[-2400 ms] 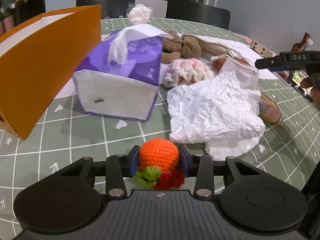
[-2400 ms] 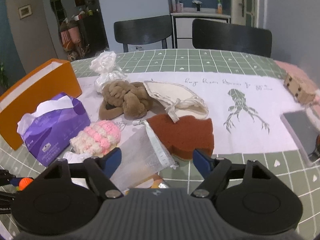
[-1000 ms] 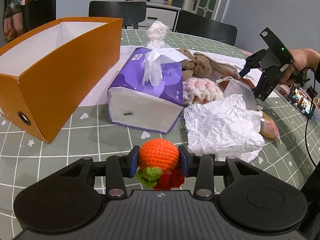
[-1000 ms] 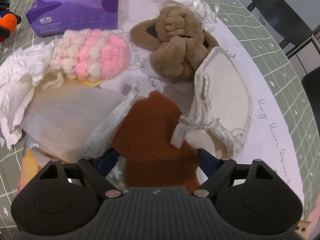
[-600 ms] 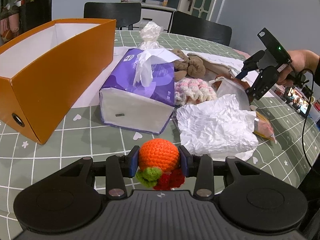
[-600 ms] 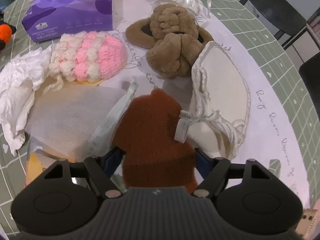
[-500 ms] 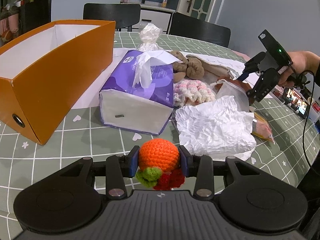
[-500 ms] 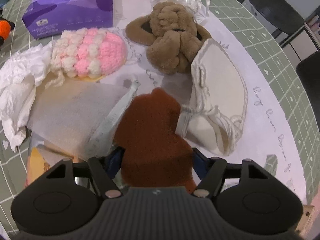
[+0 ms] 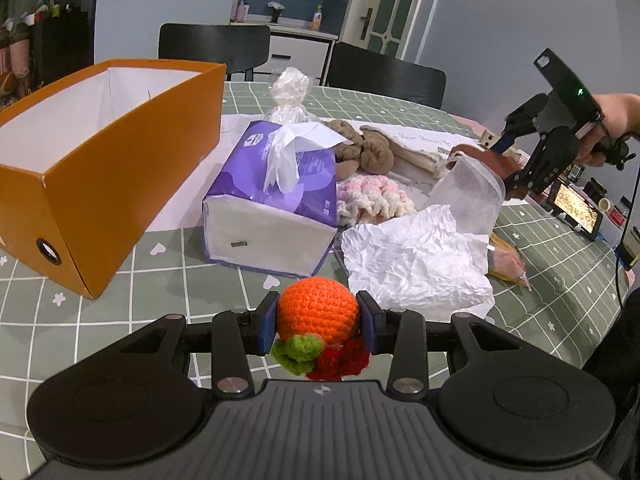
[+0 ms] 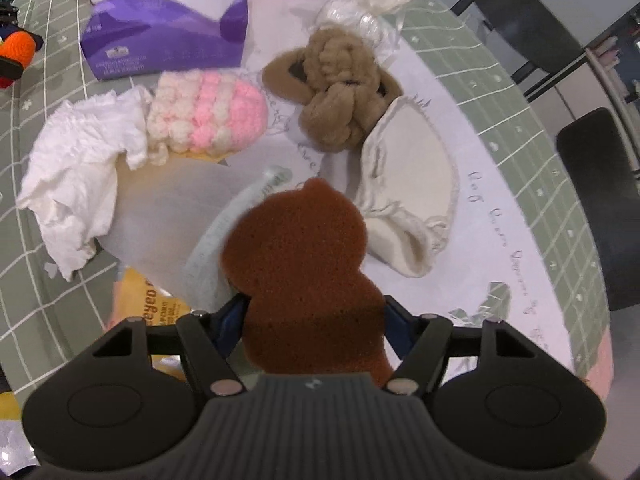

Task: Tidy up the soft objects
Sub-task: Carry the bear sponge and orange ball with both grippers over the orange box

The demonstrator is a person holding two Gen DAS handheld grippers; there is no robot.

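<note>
Right wrist view: the brown sponge (image 10: 304, 272) fills the space between the right gripper (image 10: 314, 316)'s jaws, which have just been closing and now press on its 2 sides near the narrow waist of its shape. It looks light, porous and springy, so it should squash under the pads and spring back; a hold across that narrow middle seems the surest, since the rounded lobes would slip out more easily. Its far lobe hangs over a translucent mesh pouch (image 10: 176, 216) and the edge of a cream cloth pad (image 10: 412, 184), and in the left wrist view the sponge (image 9: 486, 158) appears lifted clear of the worktop (image 9: 168, 264).

Beyond it lie the other soft things: a pink-and-white crochet piece (image 10: 208, 112), a brown plush toy (image 10: 336, 92), crumpled white paper (image 10: 76, 148) and a purple tissue box (image 10: 168, 28), all close together. A yellow packet (image 10: 148, 300) peeks out from under the pouch.

In the left wrist view the left gripper (image 9: 318, 322) is clamped on an orange crochet ball (image 9: 318, 310) with green and red trim, pinched squarely across its widest part; it is soft yarn and gives little trouble. The open orange box (image 9: 120, 172) stands to the left of the tissue box, and by my reading it is the likely home for both pieces. A person's hand (image 9: 612, 120) carries the right gripper.
</note>
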